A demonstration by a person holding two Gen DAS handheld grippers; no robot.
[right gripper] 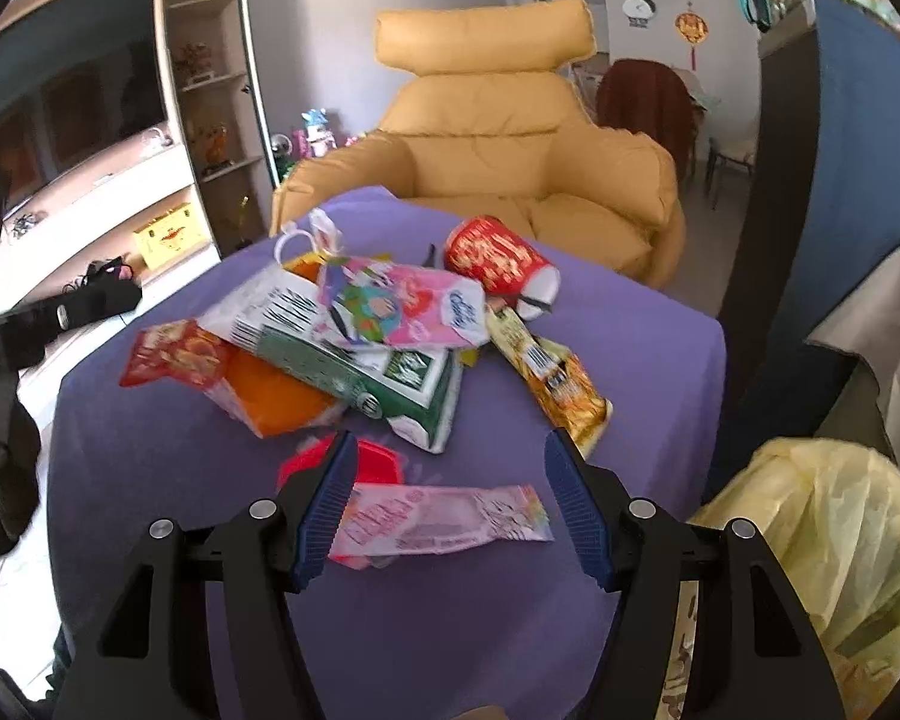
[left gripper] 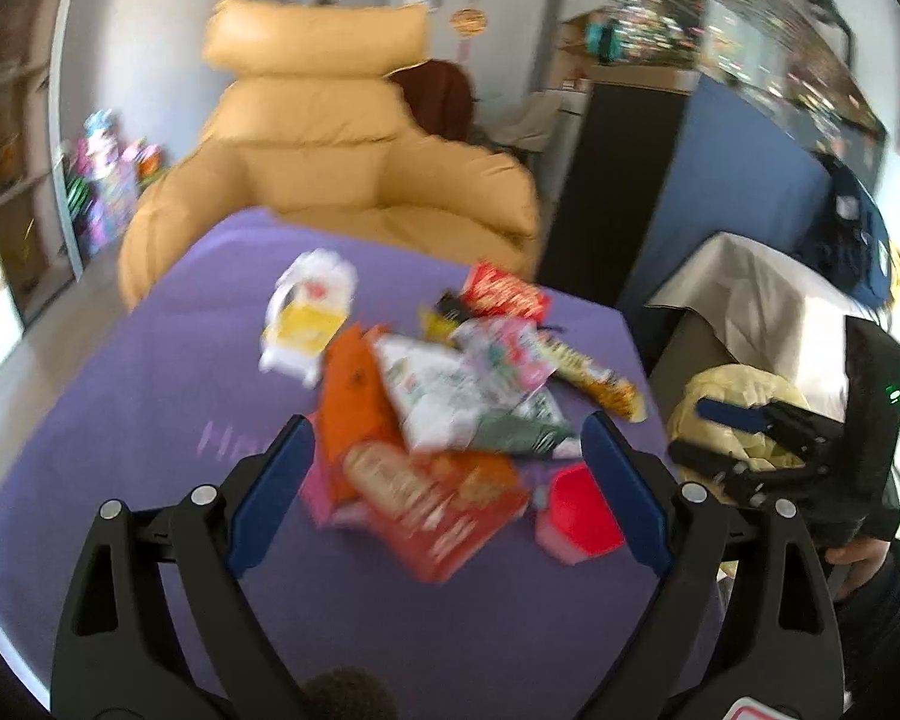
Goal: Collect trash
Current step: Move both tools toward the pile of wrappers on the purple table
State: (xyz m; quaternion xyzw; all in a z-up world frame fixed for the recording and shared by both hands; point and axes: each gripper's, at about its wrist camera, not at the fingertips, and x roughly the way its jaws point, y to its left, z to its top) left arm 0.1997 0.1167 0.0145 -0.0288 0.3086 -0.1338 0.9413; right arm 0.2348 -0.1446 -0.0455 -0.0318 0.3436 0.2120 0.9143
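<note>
A pile of snack wrappers lies on a purple-covered table (left gripper: 150,420). In the left wrist view my left gripper (left gripper: 447,438) is open, its fingers on either side of a red and orange snack bag (left gripper: 432,504); a small red and pink packet (left gripper: 579,516) lies by its right finger. My right gripper (left gripper: 732,426) shows at the right, over a yellow trash bag (left gripper: 732,396). In the right wrist view my right gripper (right gripper: 447,450) is open above a pink wrapper (right gripper: 444,519). A green and white bag (right gripper: 384,381), a pink cartoon bag (right gripper: 402,306) and a yellow wrapper (right gripper: 555,381) lie beyond.
A tan leather armchair (right gripper: 510,162) stands behind the table (right gripper: 150,480). The yellow trash bag (right gripper: 828,540) sits at the table's right, beside a cardboard box (left gripper: 768,300). Shelves (right gripper: 210,90) line the left wall. A blue partition (right gripper: 858,150) stands at the right.
</note>
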